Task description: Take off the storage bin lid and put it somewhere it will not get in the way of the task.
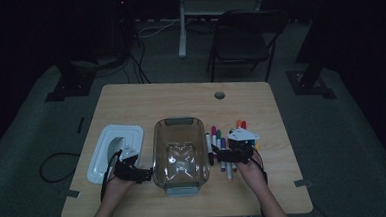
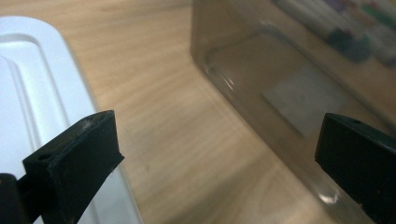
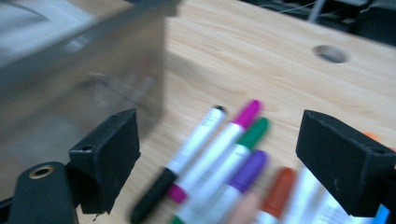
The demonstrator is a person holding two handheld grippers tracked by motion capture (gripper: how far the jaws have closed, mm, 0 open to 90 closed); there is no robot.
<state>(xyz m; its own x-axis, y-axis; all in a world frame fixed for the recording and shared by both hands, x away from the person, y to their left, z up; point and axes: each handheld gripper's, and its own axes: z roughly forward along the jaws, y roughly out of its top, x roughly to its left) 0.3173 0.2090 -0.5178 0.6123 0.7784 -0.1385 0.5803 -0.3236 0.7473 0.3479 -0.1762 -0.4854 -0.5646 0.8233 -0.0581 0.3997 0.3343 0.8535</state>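
Table (image 1: 180, 96): showing pale wood grain. Container (image 1: 180, 151): showing clear, grey-tinted plastic. Lid (image 1: 114, 152): showing white. Markers (image 3: 219, 154): showing white barrels, with caps in black (image 3: 152, 193), magenta (image 3: 247, 113), green (image 3: 254, 132), purple (image 3: 250, 170) and orange (image 3: 279, 189). Left gripper (image 1: 143, 175) and right gripper (image 1: 218, 154): both showing black jaws.

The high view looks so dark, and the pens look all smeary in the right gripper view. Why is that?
In the high view the room is dim, so only the table and the clear tub catch light. In the right gripper view the pens are streaked, most likely because the camera is moving, and the nearest ones are out of focus. In the left gripper view the white lid is sharper, with small glints on the tub wall.
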